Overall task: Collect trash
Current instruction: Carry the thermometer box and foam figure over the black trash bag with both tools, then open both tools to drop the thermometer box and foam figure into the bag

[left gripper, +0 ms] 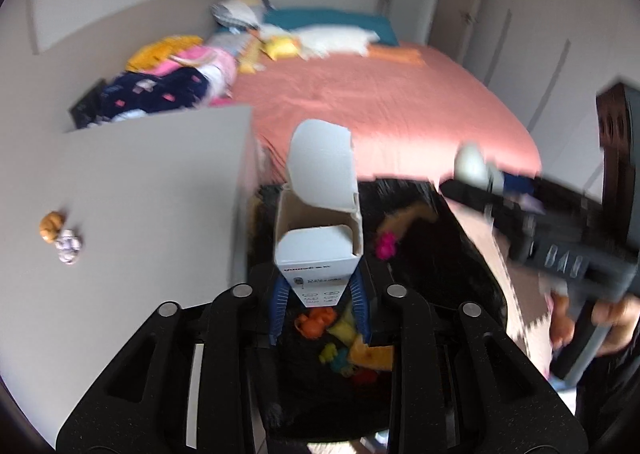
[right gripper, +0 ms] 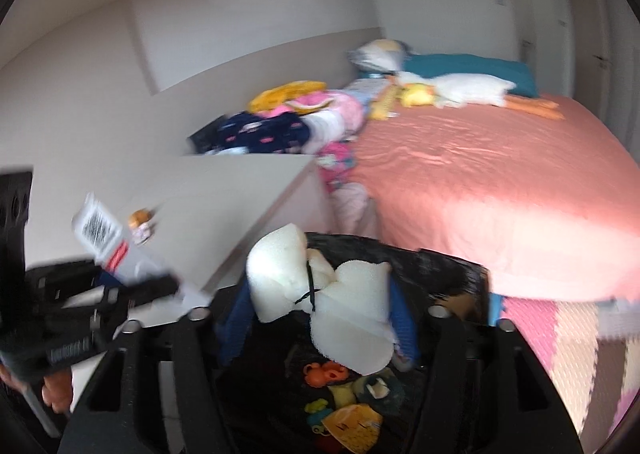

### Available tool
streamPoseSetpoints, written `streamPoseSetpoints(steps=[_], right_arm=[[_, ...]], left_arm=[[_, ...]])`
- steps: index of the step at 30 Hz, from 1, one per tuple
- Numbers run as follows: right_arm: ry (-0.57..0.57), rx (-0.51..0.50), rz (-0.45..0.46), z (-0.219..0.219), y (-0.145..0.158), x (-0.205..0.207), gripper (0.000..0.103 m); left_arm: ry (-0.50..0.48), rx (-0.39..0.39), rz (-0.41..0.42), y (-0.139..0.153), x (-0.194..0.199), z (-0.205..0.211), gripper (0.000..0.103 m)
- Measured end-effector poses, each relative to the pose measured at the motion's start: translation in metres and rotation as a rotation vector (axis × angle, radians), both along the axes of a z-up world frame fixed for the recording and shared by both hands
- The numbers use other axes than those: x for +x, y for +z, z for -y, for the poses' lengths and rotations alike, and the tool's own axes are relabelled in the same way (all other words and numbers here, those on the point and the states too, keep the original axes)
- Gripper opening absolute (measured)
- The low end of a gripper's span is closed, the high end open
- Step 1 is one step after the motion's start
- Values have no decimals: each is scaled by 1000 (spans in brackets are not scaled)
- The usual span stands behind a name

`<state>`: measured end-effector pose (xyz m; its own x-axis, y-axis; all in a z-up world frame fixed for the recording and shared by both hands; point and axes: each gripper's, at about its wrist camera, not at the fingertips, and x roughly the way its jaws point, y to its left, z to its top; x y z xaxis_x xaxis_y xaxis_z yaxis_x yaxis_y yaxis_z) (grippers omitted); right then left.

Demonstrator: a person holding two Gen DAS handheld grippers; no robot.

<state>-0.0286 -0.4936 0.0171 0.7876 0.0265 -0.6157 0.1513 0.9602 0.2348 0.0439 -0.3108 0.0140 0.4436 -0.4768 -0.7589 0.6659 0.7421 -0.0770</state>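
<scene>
— Two pieces of trash are held over the black trash bag (left gripper: pixel 440 254): a white cardboard box (left gripper: pixel 318 250) with its top flap standing open, and a lumpy white foam piece (right gripper: pixel 320 294) tied with a thin black band.

— And the grippers?

— The left gripper (left gripper: pixel 320 306) pinches the box's lower end between its blue fingers (left gripper: pixel 280 306); the right gripper (right gripper: pixel 316 330) is clamped on the foam. Both hang above the bag's mouth, over colourful scraps (right gripper: pixel 340 394) inside.

— Room around the bag?

— A grey cabinet (left gripper: pixel 160 194) touches its left edge, with two crumpled bits (left gripper: pixel 60 238) on top. The pink bed (left gripper: pixel 380 106) lies just behind; a foam floor mat (right gripper: pixel 560 354) is right of it.
</scene>
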Motion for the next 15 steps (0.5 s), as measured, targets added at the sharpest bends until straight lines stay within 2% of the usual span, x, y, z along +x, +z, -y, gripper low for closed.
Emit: streamPoseSetpoints(steps=[1, 2, 3, 4, 7, 15], right_arm=[[-39, 6, 3, 5, 1, -2, 84], [-67, 10, 13, 9, 1, -5, 89], [-103, 18, 20, 15, 3, -8, 90], [-117, 25, 19, 19, 2, -9, 90], [-149, 49, 16, 30, 2, -9, 90], [-138, 55, 10, 30, -2, -5, 90]], left_arm=[[1, 20, 13, -2, -1, 2, 88], [15, 27, 56, -1, -4, 2, 97], [24, 29, 106, 1, -8, 0, 97], [22, 34, 113, 1, -9, 1, 97], [35, 28, 104, 1, -4, -4, 97], [55, 37, 105, -4, -2, -9, 97]])
